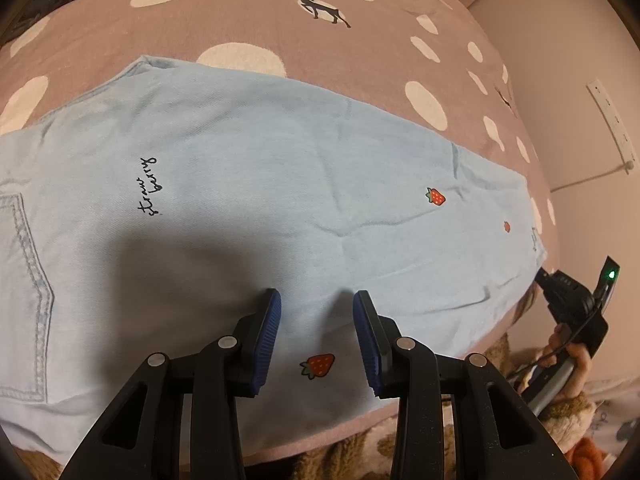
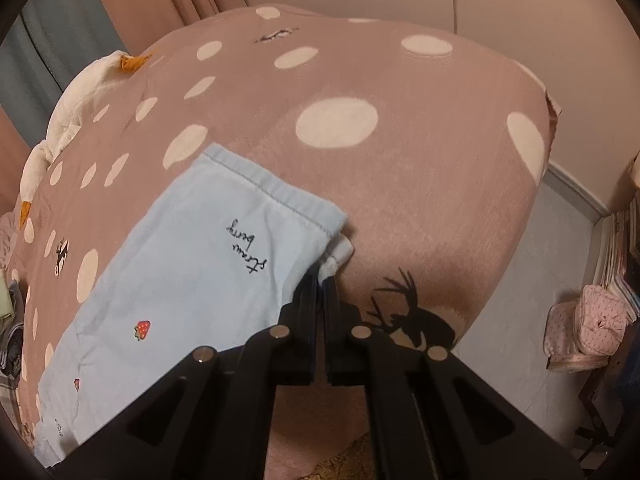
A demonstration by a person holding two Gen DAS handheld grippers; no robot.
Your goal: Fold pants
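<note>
Across the middle of the left view, the pants (image 1: 280, 184) lie flat on the dotted blanket (image 1: 248, 8), legs stacked (one fold seems done). The left gripper (image 1: 317, 312) hovers spread above them. The right gripper (image 2: 320, 280) pinches the hem corner; crosswise folding remains.

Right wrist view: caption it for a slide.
Right gripper shut on the hem corner of light blue pants spread on a spotted pink bedcover.

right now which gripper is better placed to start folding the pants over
Right. The right gripper is shut on the hem corner of the pants; the left gripper stands open over the flat middle of the leg, gripping nothing.
</note>
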